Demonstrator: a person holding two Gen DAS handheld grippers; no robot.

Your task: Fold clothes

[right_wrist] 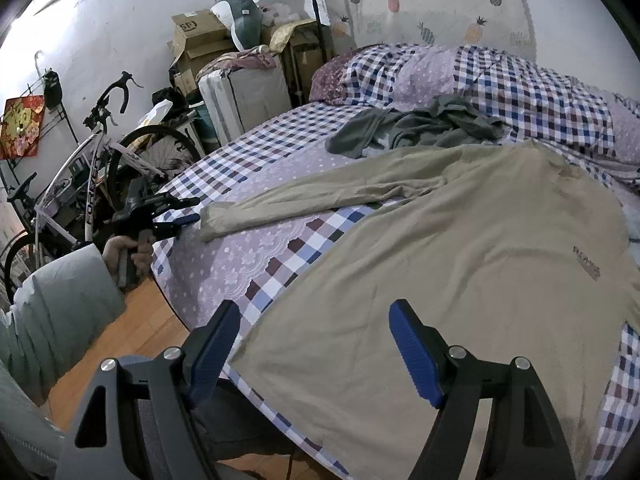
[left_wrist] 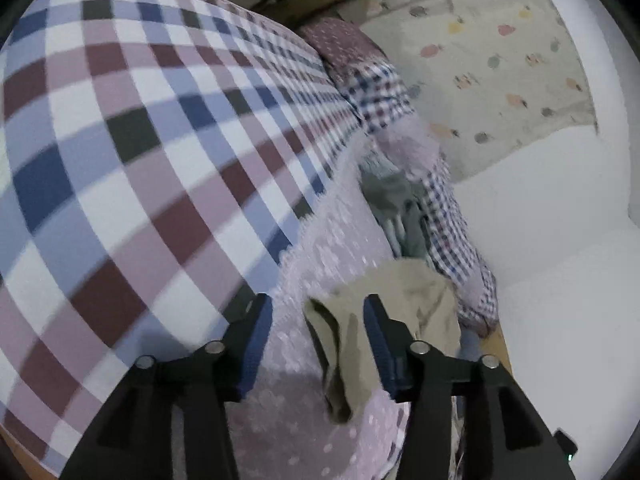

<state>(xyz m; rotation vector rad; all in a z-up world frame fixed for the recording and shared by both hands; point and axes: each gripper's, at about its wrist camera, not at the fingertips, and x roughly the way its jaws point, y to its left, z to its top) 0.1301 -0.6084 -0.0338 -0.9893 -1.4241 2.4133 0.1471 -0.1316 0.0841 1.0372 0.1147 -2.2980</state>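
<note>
While the tan shirt lies spread flat on the bed, one sleeve stretched out, no fold shows. My left tool gapes at the cuff; my right tool gapes over the hem. A grey garment lies crumpled.

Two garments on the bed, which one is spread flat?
The tan long-sleeved shirt, laid flat with one sleeve stretched out. The grey garment behind it lies crumpled in a heap.
</note>
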